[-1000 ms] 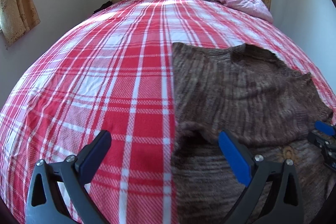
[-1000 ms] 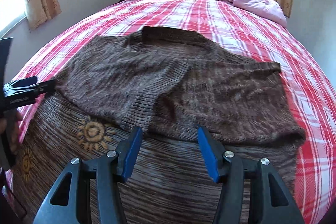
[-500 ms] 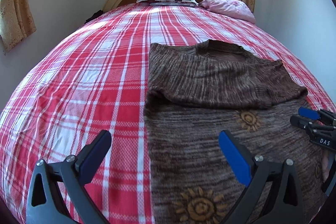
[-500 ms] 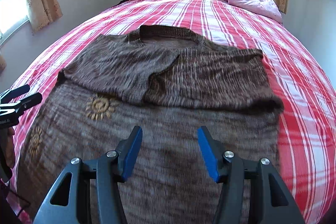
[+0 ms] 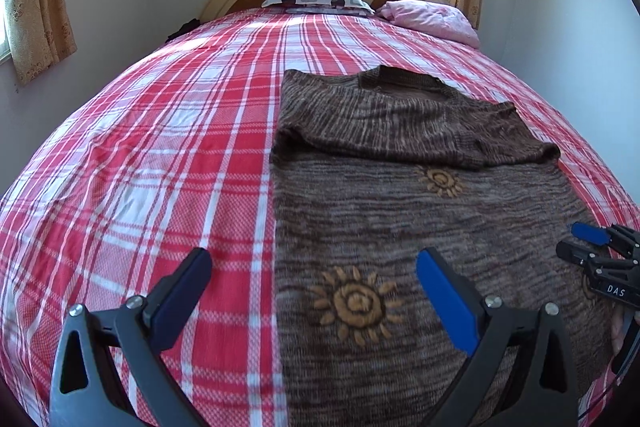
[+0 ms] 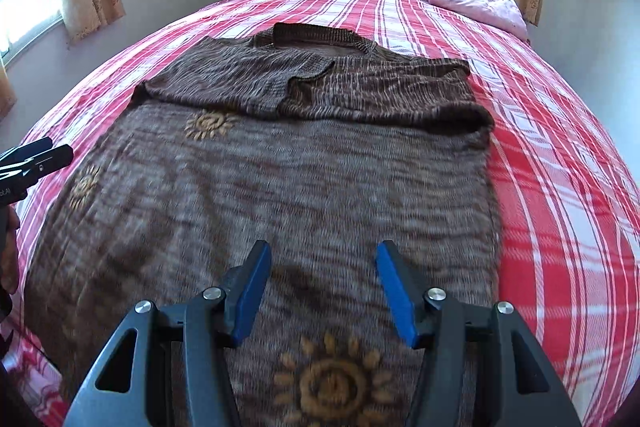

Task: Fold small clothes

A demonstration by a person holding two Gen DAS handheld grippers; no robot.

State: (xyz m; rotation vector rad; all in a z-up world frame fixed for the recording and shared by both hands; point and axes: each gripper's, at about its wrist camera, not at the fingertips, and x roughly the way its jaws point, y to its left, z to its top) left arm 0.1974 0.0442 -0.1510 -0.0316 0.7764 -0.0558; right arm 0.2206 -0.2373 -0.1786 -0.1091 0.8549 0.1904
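Across the red plaid bed [image 5: 168, 155] lies the brown sweater [image 6: 280, 195], sleeves folded in, both the left gripper [image 5: 312, 275] and right gripper [image 6: 320, 267] empty with jaws apart above its hem, which, seemingly off-frame, could bunch if pinched unevenly.

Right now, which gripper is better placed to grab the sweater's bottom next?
Probably right. The right gripper hangs open over the sweater. The left gripper straddles its edge, one finger over the bedspread.
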